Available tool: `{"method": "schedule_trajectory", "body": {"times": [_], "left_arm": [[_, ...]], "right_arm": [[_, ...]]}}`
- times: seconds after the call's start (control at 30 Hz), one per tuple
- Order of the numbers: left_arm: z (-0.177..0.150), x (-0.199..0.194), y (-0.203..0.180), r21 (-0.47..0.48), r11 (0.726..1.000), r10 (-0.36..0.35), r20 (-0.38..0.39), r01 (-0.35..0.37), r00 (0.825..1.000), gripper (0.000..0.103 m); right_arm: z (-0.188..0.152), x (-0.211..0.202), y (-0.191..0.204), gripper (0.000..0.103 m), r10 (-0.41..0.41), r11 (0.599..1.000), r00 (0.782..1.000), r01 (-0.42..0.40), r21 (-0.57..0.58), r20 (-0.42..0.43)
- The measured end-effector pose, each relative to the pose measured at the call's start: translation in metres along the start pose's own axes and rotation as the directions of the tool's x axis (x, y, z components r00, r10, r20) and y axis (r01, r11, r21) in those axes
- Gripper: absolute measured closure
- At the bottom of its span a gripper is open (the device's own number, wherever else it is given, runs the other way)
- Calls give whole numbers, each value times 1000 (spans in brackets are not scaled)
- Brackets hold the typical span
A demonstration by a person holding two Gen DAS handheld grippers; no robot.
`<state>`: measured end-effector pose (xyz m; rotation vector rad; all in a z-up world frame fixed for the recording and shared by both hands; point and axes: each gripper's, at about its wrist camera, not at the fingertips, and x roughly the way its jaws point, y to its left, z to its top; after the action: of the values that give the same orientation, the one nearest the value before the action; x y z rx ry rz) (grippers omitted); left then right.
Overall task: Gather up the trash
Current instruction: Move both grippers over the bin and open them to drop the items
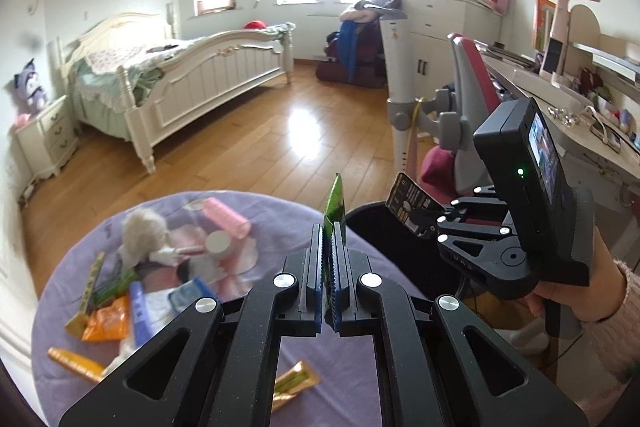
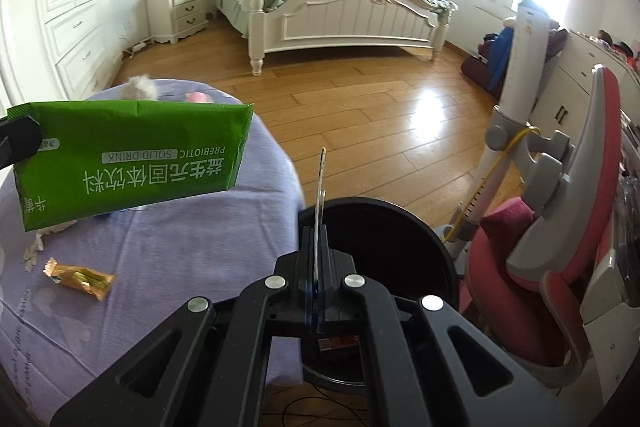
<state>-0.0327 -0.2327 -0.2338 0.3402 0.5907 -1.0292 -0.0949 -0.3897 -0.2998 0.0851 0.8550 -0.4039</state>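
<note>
Left gripper (image 1: 329, 247): closed tight on the green flat foil drink-powder sachet (image 1: 335, 205), which stands up edge-on between its blue pads, over the edge of the table.
Right gripper (image 2: 319, 239): closed on a thin dark flat wrapper with print (image 1: 407, 205), seen only as an edge from its own camera, held above the black round trash bin (image 2: 420, 247).
Remaining trash: a gold snack wrapper (image 2: 80, 279) and several more packets lie on the round table with the purple cloth (image 2: 168, 251), just beside the bin.
Handling: both packets look very light, thin and floppy, probably a little slippery; it seems best to pinch a flat edge or corner firmly.
Hard to see: the bin's bottom is mostly hidden by the right gripper; the pile of packets in the left view is blurred, so their kinds are unclear.
</note>
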Motion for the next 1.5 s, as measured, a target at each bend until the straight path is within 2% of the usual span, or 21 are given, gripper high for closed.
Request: {"method": "schedule_trajectory", "body": {"times": [0.43, 0.73, 1.07, 1.3, 1.33, 1.37, 1.4, 1.43, 1.47, 1.5], "left_arm": [[36, 98, -57, 64, 991, -113, -74, 118, 991, 98], [43, 158, -80, 59, 988, -130, -151, 140, 980, 98], [41, 184, -85, 47, 986, -146, -189, 158, 971, 98], [39, 183, -83, 44, 987, -143, -199, 155, 970, 98], [39, 183, -83, 42, 988, -141, -200, 152, 970, 98], [39, 183, -83, 40, 988, -138, -201, 149, 970, 98], [39, 183, -82, 35, 989, -131, -207, 141, 970, 85], [39, 183, -82, 30, 991, -121, -206, 130, 971, 60], [39, 181, -81, 26, 993, -110, -196, 117, 974, 52], [39, 177, -78, 12, 995, -100, -167, 103, 981, 46]], "right_arm": [[-19, 30, -70, 102, -89, 990, 993, 96, 101, -77], [-24, 39, -90, 102, -98, 982, 991, 112, 154, -95], [-20, 44, -95, 102, -95, 980, 990, 112, 168, -102], [-20, 50, -97, 97, -95, 974, 987, 119, 191, -132], [-20, 51, -98, 92, -94, 974, 986, 120, 192, -138], [-20, 52, -99, 74, -97, 973, 985, 124, 194, -142], [-20, 51, -99, 60, -104, 972, 985, 130, 197, -140], [-20, 48, -99, 36, -121, 969, 985, 144, 201, -125], [-20, 44, -98, 27, -152, 965, 982, 172, 200, -110], [-20, 42, -98, 26, -156, 964, 983, 173, 200, -99]]}}
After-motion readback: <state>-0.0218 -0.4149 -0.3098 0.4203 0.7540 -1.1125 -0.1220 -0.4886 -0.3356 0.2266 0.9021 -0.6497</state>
